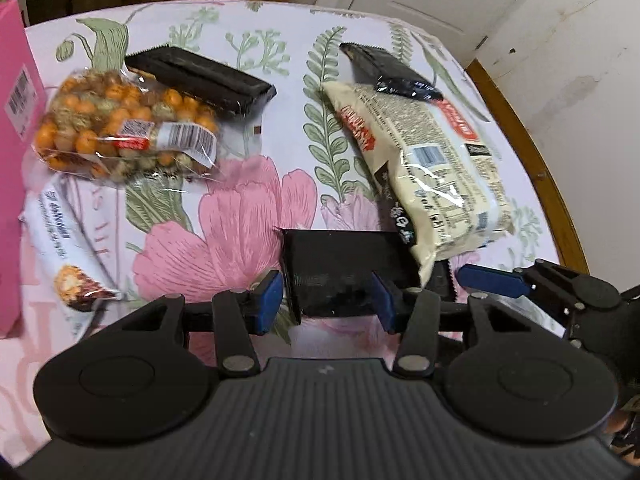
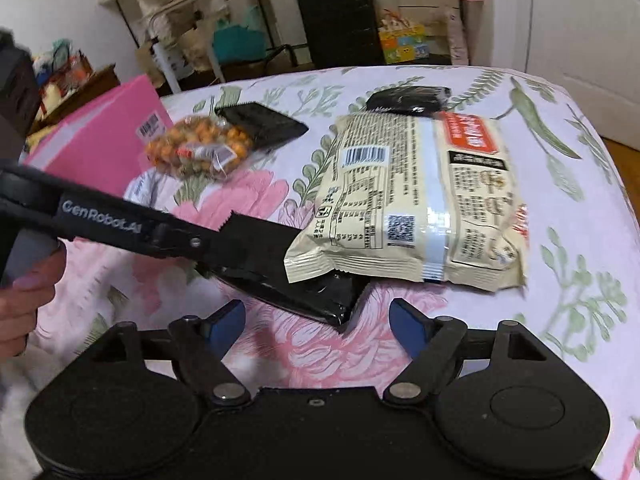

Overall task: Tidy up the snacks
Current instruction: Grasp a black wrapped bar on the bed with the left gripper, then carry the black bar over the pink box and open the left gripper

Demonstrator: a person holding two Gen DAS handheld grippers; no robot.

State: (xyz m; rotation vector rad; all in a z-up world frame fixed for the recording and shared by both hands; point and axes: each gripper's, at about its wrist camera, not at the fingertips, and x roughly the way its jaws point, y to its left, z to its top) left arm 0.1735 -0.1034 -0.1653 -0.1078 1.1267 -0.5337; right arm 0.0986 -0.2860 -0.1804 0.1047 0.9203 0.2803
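Note:
My left gripper (image 1: 328,296) is shut on a flat black snack packet (image 1: 332,268), its blue pads pressing the packet's two sides just above the flowered tablecloth (image 1: 248,208). In the right wrist view the left gripper (image 2: 224,252) comes in from the left with the black packet (image 2: 280,276), whose far end lies under a cream noodle packet (image 2: 420,200). My right gripper (image 2: 318,320) stands open just in front of the packet's near corner, pads clear of it. One of the right gripper's fingers (image 1: 492,276) shows beside the cream packet (image 1: 424,160).
A clear bag of orange and green coated nuts (image 1: 124,128) lies at the left, against a pink box (image 1: 16,120). Two more black packets (image 1: 204,76) (image 1: 392,72) lie further back. A white packet (image 1: 64,248) sits near left. The wooden table rim (image 1: 532,152) curves along the right.

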